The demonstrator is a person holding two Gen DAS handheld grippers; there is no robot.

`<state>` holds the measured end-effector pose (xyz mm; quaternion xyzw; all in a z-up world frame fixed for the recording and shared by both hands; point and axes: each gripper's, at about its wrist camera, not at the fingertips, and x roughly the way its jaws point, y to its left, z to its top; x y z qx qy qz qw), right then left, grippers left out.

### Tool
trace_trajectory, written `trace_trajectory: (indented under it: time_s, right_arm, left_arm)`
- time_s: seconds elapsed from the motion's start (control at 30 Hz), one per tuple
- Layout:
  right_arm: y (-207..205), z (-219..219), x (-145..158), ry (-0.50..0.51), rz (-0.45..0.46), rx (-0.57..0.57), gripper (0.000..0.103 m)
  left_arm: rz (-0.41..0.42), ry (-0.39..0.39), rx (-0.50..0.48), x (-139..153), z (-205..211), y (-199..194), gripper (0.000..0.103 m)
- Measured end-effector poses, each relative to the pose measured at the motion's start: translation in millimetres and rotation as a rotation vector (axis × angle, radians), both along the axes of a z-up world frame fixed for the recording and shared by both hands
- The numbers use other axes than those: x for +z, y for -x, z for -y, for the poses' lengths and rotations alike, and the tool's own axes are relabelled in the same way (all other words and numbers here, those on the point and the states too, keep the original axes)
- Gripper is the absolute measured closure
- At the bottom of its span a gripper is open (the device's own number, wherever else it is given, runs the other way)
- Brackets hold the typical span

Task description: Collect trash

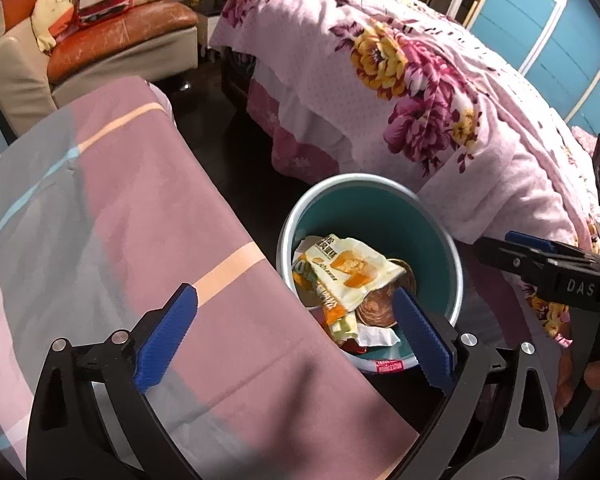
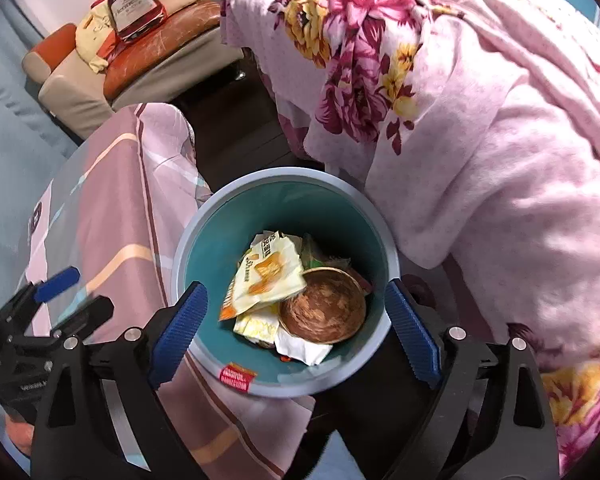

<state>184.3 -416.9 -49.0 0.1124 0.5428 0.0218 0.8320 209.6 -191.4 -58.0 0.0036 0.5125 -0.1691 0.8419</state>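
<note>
Right gripper [image 2: 294,330] hovered over teal bin [image 2: 220,236], jaws apart, nothing between them. Brown bowl [image 2: 324,306] lay on wrappers [image 2: 268,276] inside. Left gripper [image 1: 296,332] jaws also apart.

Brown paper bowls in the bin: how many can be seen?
1. A single brown bowl lies in the teal bin, at its right side beside the yellow wrapper and above a white tissue. More could be buried beneath the trash.
</note>
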Motion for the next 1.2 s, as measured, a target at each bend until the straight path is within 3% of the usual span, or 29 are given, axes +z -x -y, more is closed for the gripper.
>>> trace_trajectory:
  time_s: [0.53,1.2]
  right_arm:
    - [64,-35,51,0.125,0.093,0.091,0.007]
    - [148,-77,84,0.212,0.194,0.179,0.007]
  left_arm:
    - [0.096,-0.011,0.061,44,-33,60,0.004]
    - [0.111,-0.053,0.17,62,-63,133,0.004]
